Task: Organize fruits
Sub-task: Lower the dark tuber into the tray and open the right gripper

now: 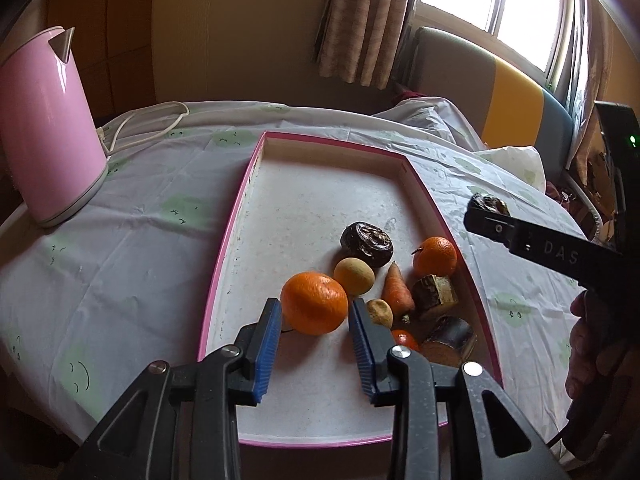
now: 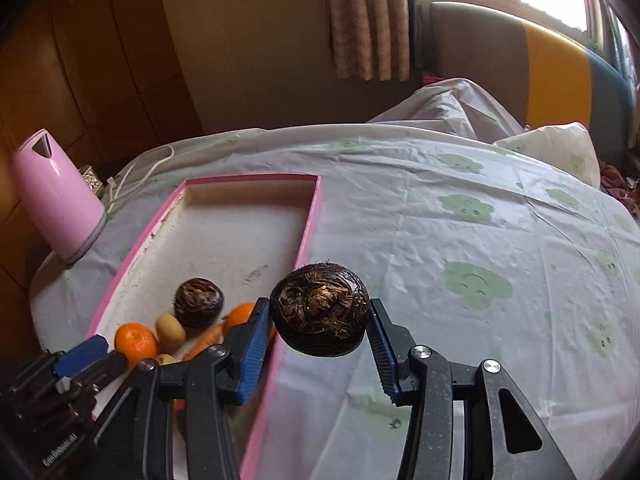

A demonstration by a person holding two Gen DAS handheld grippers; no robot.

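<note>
My left claw [image 1: 314,334] hangs over the near end of the shallow pink-rimmed white tray [image 1: 240,208], its blue pads spread wide with a large round orange [image 1: 314,303] sitting between them; I can't tell whether either pad touches it. The tray holds everything in its near-right corner: at 1 o'clock from the orange a small tan round fruit [image 1: 354,276], beyond that a dark brown rough-skinned bulb [image 1: 367,244], a smaller orange mandarin [image 1: 435,256] at 2 o'clock by the right wall, a stubby orange carrot [image 1: 397,292], a pale little knob of fruit [image 1: 380,312], two brown cut chunks [image 1: 435,295] and a sliver of another orange piece I can't identify behind my right finger.

My right claw [image 2: 319,330] is clamped on a second dark brown fibrous bulb [image 2: 320,309], held above the green-flower-printed white tablecloth on the table [image 2: 460,240], just right of the tray's rim.

Readable writing: "DAS" on the right gripper's black arm [image 1: 560,256], the rest cut off.

A pink electric kettle [image 1: 44,128] stands at 10 o'clock, its white cord [image 1: 152,124] trailing behind.
</note>
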